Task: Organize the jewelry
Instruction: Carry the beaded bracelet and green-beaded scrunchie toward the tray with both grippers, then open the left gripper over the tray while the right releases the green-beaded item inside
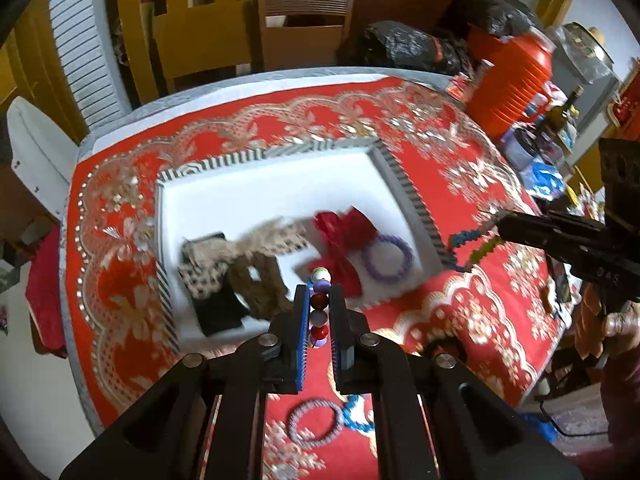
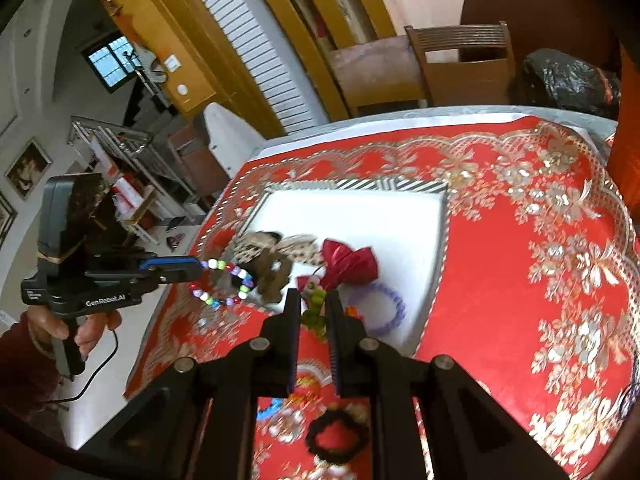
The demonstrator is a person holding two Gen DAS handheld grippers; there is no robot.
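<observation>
My left gripper is shut on a multicoloured bead bracelet, held above the near edge of the white tray; it also shows in the right wrist view with the bracelet hanging from it. My right gripper is shut on a green and orange beaded bracelet; from the left wrist view the colourful bracelet dangles by the tray's right rim. In the tray lie a purple bracelet, a red bow and leopard-print bows.
On the red embroidered cloth near me lie a purple-grey bracelet, a blue one and a black one. An orange container, bottles and black bags crowd the table's far right. Wooden chairs stand behind.
</observation>
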